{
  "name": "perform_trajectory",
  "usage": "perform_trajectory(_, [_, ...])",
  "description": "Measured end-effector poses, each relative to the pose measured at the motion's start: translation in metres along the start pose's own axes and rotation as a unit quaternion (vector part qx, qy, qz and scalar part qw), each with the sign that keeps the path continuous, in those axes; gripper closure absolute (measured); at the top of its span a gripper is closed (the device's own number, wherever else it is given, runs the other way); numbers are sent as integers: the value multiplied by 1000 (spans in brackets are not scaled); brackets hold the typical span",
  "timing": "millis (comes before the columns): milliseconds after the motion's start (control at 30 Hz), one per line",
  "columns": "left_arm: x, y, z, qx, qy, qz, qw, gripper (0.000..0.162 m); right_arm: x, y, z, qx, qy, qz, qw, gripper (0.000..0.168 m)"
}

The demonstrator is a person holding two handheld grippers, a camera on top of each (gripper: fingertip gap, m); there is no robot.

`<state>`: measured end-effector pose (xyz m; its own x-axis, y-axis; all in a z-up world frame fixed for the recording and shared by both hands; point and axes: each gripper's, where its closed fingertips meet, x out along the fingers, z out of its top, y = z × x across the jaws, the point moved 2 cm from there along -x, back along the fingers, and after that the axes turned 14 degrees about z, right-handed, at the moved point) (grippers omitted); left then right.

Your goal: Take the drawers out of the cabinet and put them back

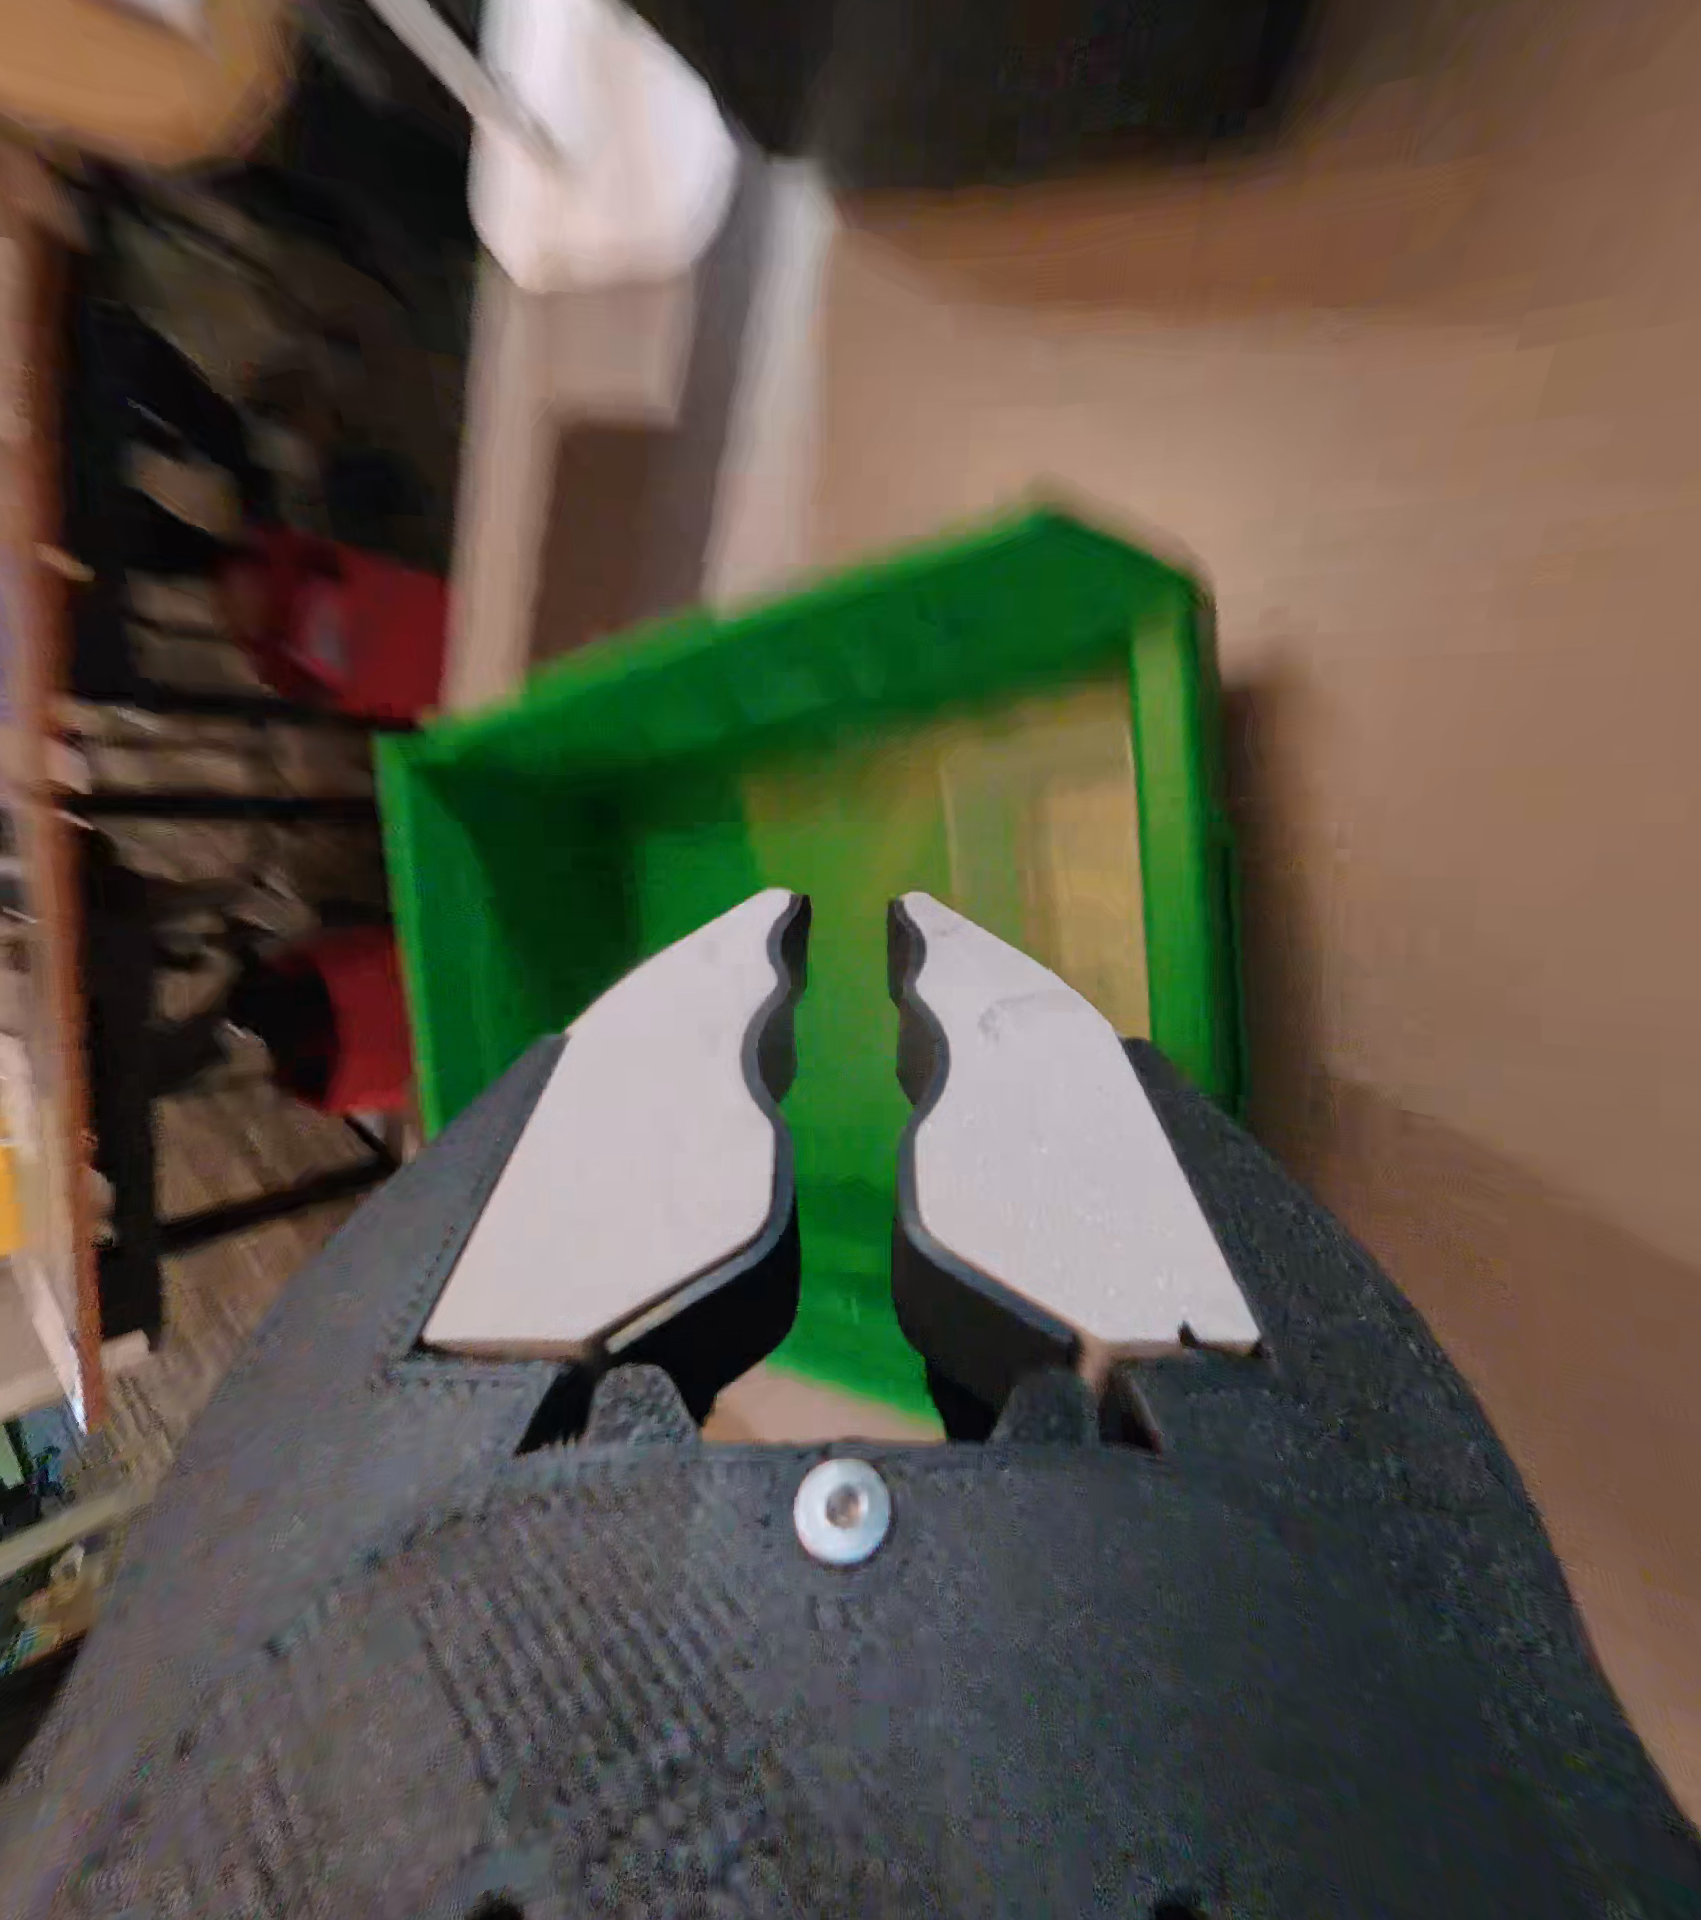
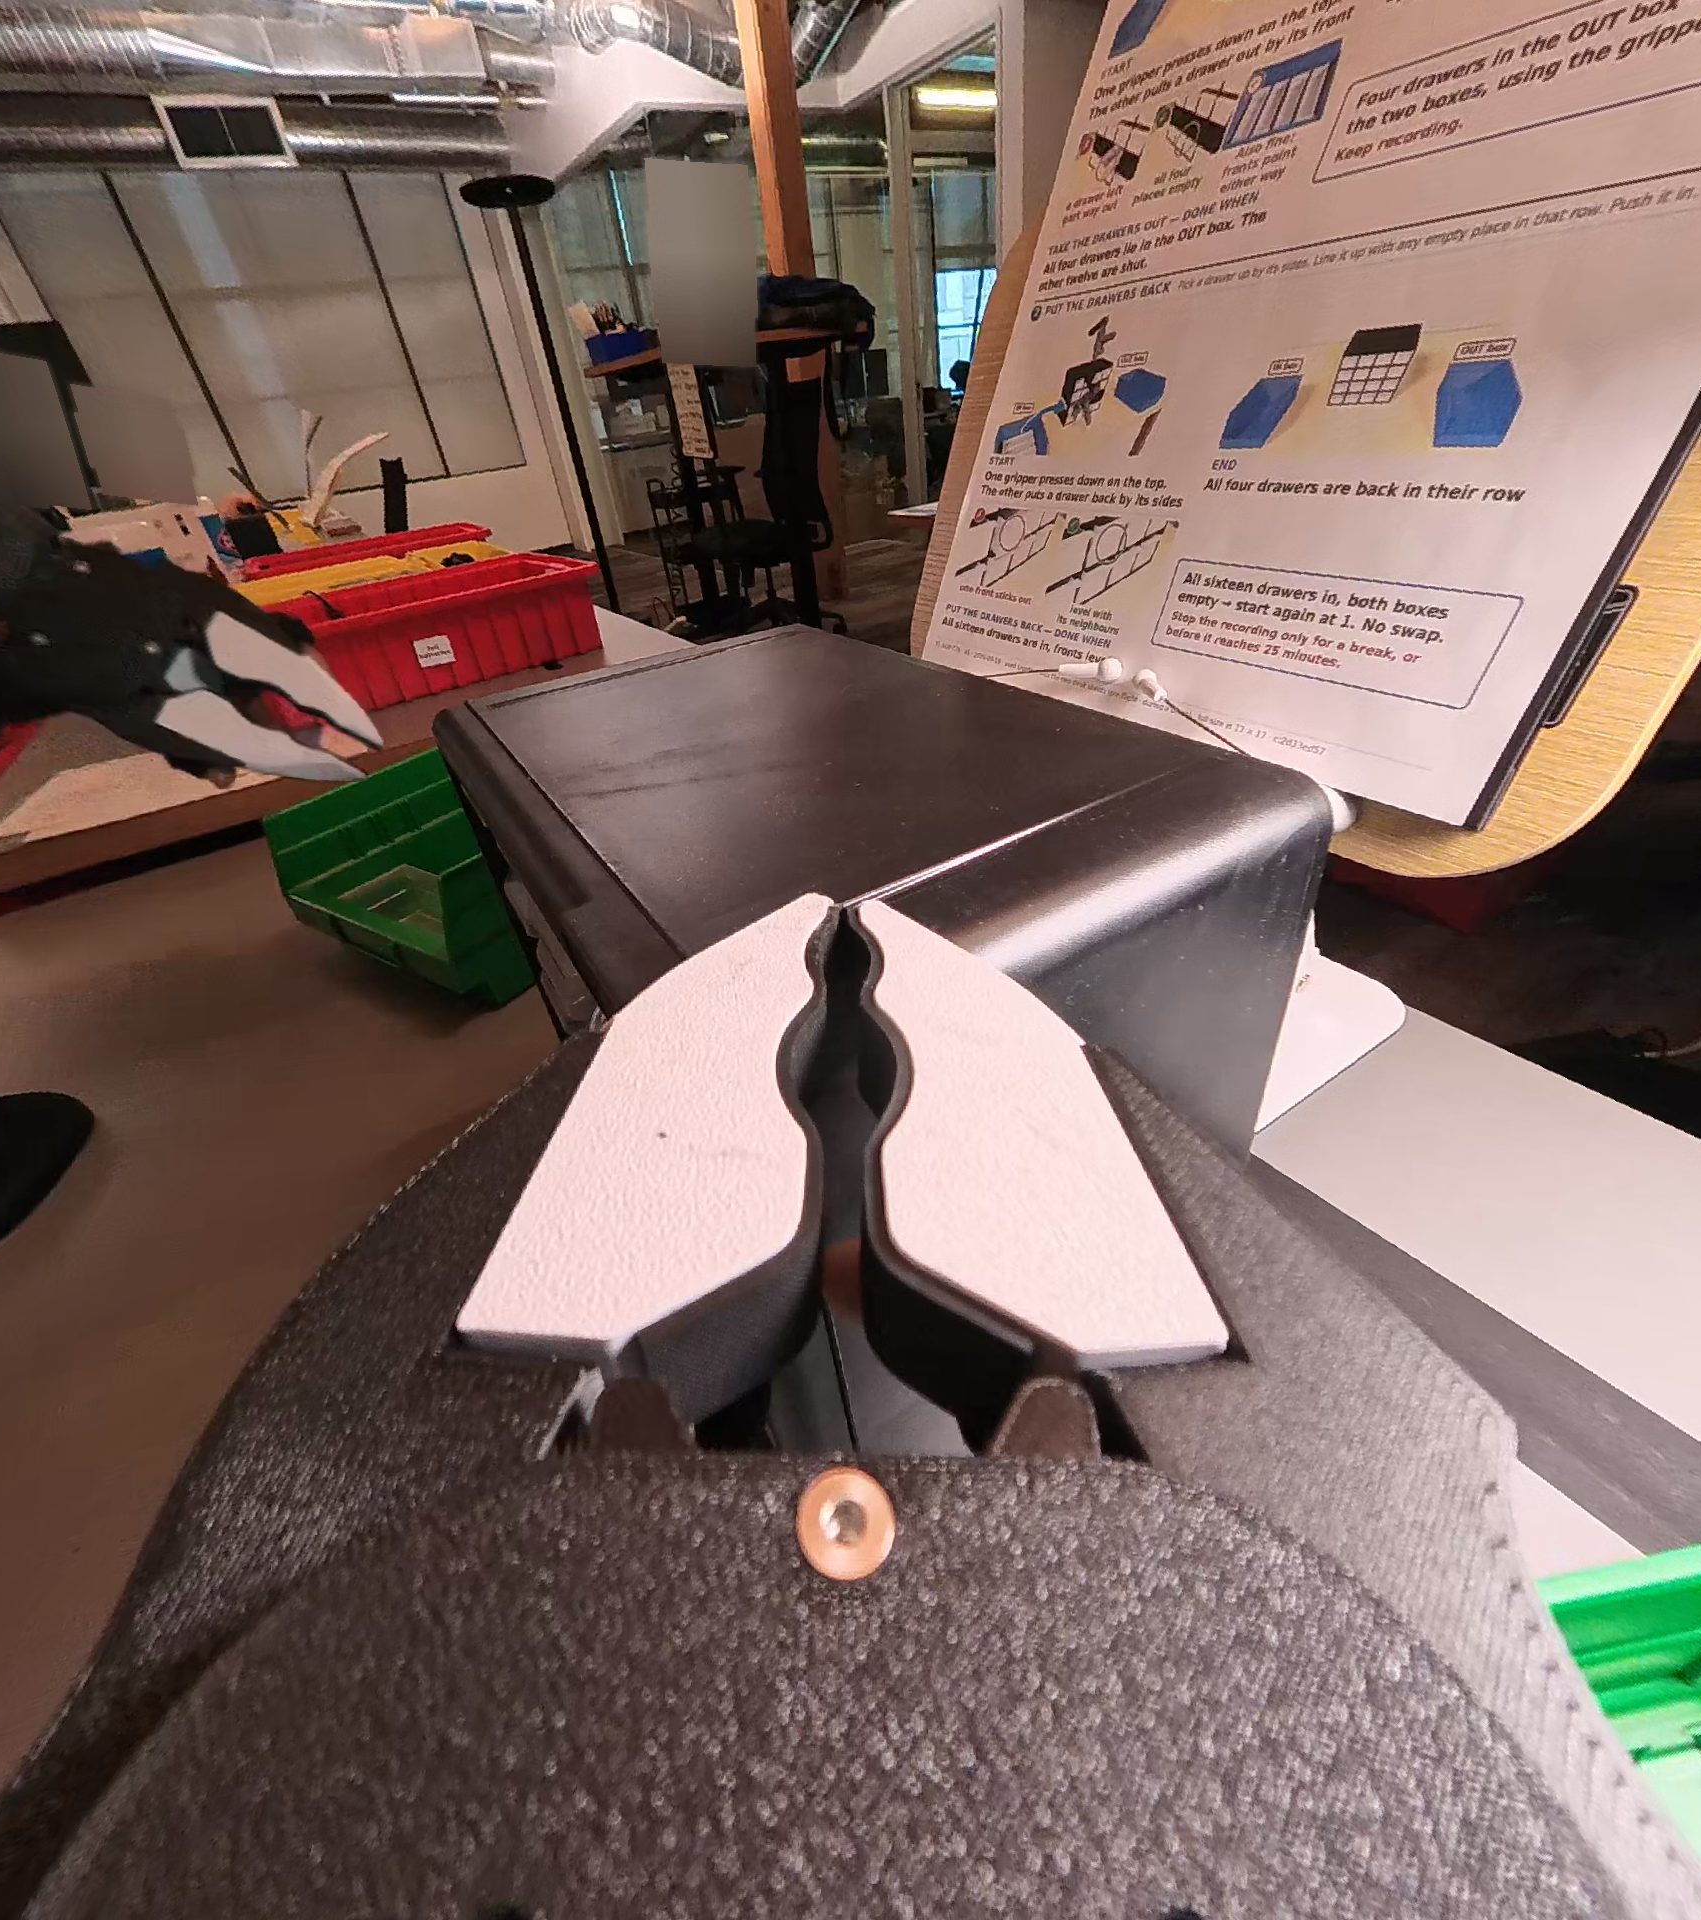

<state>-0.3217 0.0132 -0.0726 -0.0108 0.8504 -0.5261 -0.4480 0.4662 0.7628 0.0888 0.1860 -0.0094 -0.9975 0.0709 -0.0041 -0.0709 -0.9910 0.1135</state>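
Note:
The black cabinet (image 2: 825, 769) stands on the table, seen from behind and above. My right gripper (image 2: 844, 914) is shut and empty, its tips at the cabinet's near top edge. A green bin (image 2: 399, 894) sits left of the cabinet with a pale clear drawer (image 2: 389, 883) inside. My left gripper (image 2: 306, 717) hovers above that bin. In the blurred left wrist view, my left gripper (image 1: 848, 914) is open and empty, pointing down into the green bin (image 1: 555, 831), where the clear drawer (image 1: 991, 831) lies toward the right side.
A second green bin (image 2: 1698, 1683) shows at the lower right. An instruction board (image 2: 1345, 436) leans behind the cabinet. Red and yellow bins (image 2: 451, 623) stand on a farther table. Shelving (image 1: 202, 623) is beyond the table's left edge.

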Motion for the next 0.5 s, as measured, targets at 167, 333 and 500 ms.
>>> perform_trajectory(167, [2, -32, -81, 105, 161, -160, 968, 144, 0, 0, 0, 4, -5, 2, 1000, 168])
perform_trajectory(333, [9, -57, -119, 261, 254, -248, 898, 141, 0, 0, 0, 10, -13, 7, 1000, 168])
perform_trajectory(500, [14, -67, -131, 355, 290, -298, 838, 137, 0, 0, 0, 14, -18, 14, 1000, 168])
